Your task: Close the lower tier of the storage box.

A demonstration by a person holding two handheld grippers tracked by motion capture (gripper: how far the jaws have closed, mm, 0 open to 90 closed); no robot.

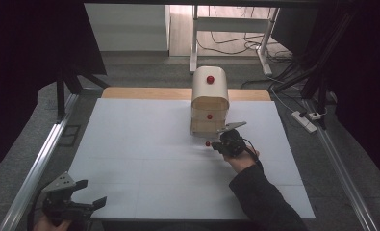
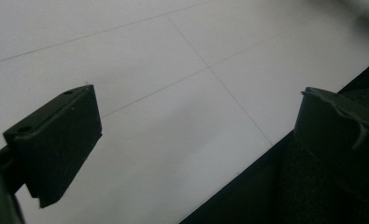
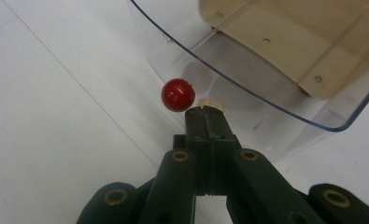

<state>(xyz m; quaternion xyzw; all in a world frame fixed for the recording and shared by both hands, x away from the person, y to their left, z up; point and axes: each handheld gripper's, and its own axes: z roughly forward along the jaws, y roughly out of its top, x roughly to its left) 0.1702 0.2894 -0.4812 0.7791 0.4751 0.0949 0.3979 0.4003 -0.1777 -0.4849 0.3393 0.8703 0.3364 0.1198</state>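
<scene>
At the far middle of the white table (image 1: 144, 159), a small wooden cabinet (image 1: 209, 98) with a rounded top is seen, and its clear bottom drawer (image 3: 266, 100) is drawn out toward the person. The right gripper (image 1: 224, 143) is placed at the drawer's front, its jaws pressed together; in the right gripper view they meet just beside the drawer's red knob (image 3: 178, 94), and whether a small pale piece at the tips is pinched or only touched cannot be told. The left gripper (image 1: 89, 192) is held at the near left corner, well apart from the cabinet, its jaws spread wide with nothing between them; the table's near edge is seen running under them in the left gripper view. Wide bare surface is left between the two grippers and to the cabinet's left. A wooden strip is visible along the table's far edge, metal rails along both sides, and grey floor, cables and a desk frame beyond.
</scene>
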